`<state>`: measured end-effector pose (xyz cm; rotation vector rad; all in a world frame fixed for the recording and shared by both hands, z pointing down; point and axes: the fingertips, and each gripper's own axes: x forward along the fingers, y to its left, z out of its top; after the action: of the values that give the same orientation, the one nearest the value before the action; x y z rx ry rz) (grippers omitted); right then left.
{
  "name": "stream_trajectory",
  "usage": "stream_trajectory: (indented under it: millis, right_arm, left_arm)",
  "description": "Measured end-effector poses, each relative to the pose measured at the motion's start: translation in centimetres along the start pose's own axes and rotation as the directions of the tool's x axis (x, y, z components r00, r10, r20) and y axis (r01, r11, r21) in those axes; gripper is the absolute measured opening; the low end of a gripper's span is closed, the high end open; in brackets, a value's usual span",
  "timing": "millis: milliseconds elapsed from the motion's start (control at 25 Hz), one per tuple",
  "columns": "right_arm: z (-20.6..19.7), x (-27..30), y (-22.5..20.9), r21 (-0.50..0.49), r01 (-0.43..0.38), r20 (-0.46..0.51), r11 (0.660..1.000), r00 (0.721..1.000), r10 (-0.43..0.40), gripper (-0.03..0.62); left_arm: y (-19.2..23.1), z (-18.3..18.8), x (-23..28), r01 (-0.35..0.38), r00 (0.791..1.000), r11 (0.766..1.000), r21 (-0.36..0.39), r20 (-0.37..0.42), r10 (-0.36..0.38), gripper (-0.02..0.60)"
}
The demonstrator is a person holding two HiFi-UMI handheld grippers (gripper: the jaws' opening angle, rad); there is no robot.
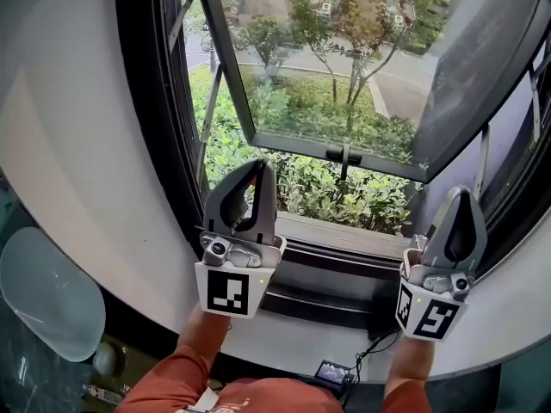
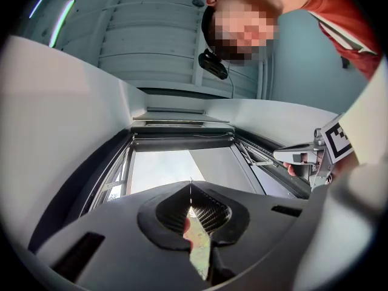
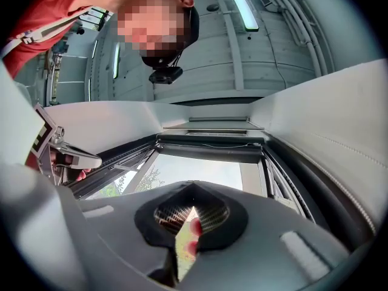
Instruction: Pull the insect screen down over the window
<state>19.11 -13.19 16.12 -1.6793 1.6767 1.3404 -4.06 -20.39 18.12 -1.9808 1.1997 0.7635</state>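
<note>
Dark metal window frame set in a pale grey, curved wall reveal.

- Sash: glazed casement swung outward, with a black handle on its lower rail.
- Outside, seen steeply from above: green shrubs, small trees and a paved road.
- Sill: a pale ledge at the opening, with dark stepped channels on the room side.
- Insect screen: appears as a dark bar across the top of the frame, with the opening under it uncovered and sky showing through. It is out of sight in the head view.
- Left gripper: raised in front of the sill with its tips toward the sash. The jaws are pressed together with nothing between them.
- Right gripper: level with the left and well apart from it, near the right side of the frame. Its jaws are likewise together and empty.
- Room: grey panelled ceiling with strip lights.
- Person: orange-red sleeves.
- Small screened device with a cable, on the floor below the window.
</note>
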Motion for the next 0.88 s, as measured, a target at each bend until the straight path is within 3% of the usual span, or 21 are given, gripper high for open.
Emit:
stream_trajectory:
  millis: [880]
  right_arm:
    - [4.7,7.4,-1.5,-0.069,-0.022,0.147,0.997,0.989,0.032,0.009]
  left_arm:
    - [1.3,6.1,7.0,-0.004,0.991,0.998,0.062,0.134,-0.004,0.006]
